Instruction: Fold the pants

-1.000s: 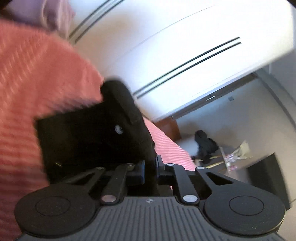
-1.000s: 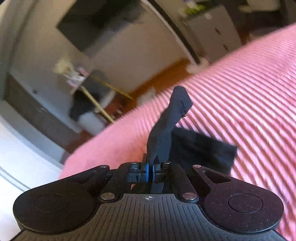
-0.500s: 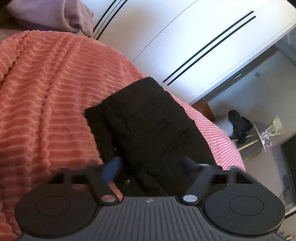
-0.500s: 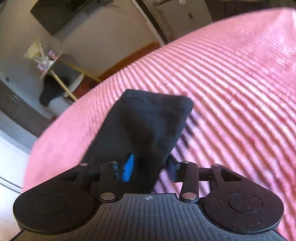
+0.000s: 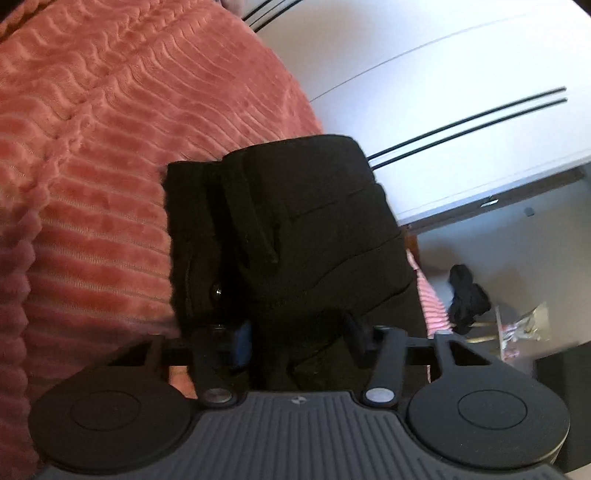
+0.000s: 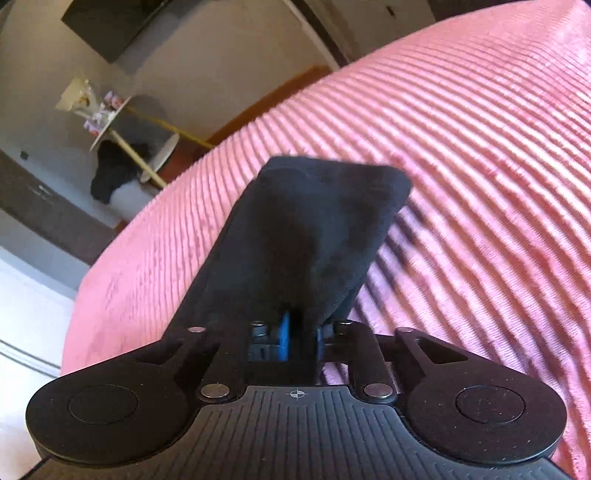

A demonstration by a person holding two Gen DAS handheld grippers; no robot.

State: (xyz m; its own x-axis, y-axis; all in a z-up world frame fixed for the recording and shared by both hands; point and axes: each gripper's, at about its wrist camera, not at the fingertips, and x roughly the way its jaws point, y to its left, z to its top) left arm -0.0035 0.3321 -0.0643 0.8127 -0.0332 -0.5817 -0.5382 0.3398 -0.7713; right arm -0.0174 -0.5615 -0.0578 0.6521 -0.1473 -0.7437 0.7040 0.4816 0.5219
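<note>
A bed with a pink ribbed cover [image 6: 480,155] filled most of both views. Beside it stood a white wardrobe [image 5: 461,74] with two thin dark lines across its doors. Beyond the bed a strip of wooden floor [image 6: 280,96] met a grey wall [image 6: 207,66]. A small round table [image 6: 125,122] with yellow legs stood near that wall, with a dark cloth [image 6: 107,173] hanging below it. A dark screen [image 6: 107,22] hung on the wall. Daylight fell across the cover.
</note>
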